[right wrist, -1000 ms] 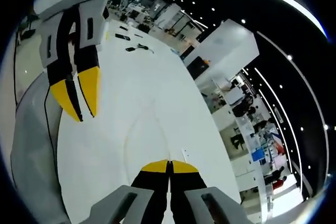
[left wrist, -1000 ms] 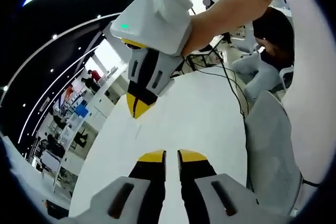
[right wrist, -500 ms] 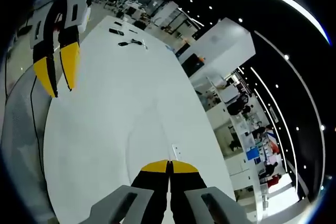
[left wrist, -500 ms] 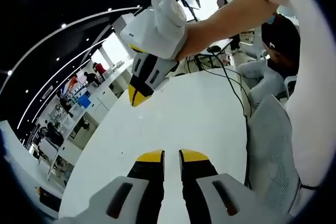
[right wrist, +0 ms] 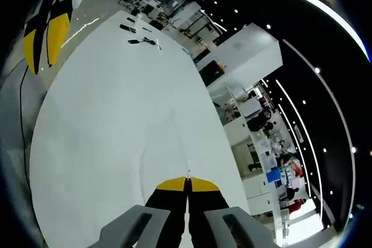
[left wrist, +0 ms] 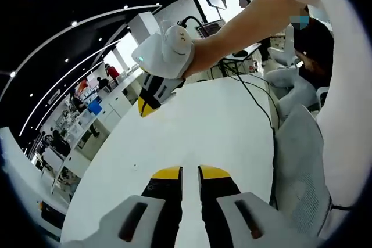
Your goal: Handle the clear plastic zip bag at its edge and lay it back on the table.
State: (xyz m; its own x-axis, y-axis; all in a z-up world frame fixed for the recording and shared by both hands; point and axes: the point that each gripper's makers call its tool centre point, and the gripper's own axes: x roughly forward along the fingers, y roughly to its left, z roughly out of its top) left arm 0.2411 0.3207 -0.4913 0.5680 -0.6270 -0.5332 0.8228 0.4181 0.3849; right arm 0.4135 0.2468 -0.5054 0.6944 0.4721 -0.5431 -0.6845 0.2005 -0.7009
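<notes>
our right gripper [right wrist: 187, 183] pinches the clear bag [right wrist: 168, 137] by its edge over the table [right wrist: 87, 120], our left gripper [left wrist: 189, 172] is slightly parted and empty, and the slick film could slip out.

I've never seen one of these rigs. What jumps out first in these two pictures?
The right gripper in a person's hand, white with yellow-tipped fingers, hangs over the big white table in the left gripper view. In the right gripper view, the fingers are shut on a faint clear plastic zip bag draped toward the table, and the left gripper peeks in upper left.
</notes>
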